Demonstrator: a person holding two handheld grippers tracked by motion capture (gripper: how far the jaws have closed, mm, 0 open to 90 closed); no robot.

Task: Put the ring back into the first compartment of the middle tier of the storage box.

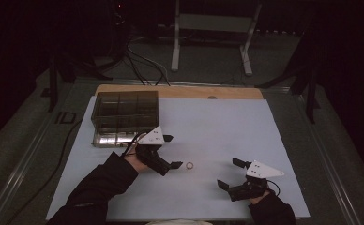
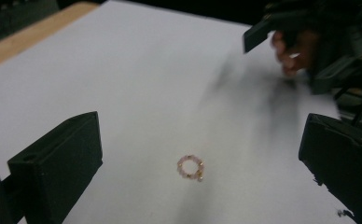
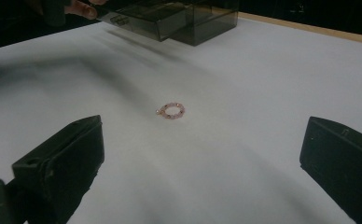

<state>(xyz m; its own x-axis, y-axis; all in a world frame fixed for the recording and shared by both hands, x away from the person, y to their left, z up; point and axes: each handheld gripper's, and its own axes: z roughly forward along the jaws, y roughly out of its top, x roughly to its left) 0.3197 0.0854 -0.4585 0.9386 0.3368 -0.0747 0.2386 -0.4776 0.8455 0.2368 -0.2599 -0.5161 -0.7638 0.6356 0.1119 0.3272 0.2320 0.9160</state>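
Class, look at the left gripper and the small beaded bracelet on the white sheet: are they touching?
Apart. The left gripper view shows the beaded bracelet lying on bare sheet between the left gripper's wide-open jaws, clear of both.

Blurred right gripper (image 2: 305,51); bead details indistinct

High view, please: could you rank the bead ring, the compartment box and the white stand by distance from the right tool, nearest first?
Measured from the right tool:
1. Bead ring: on the white sheet just to its left, between the two tools.
2. Compartment box: at the sheet's far left corner.
3. White stand: on the floor beyond the table's far edge.
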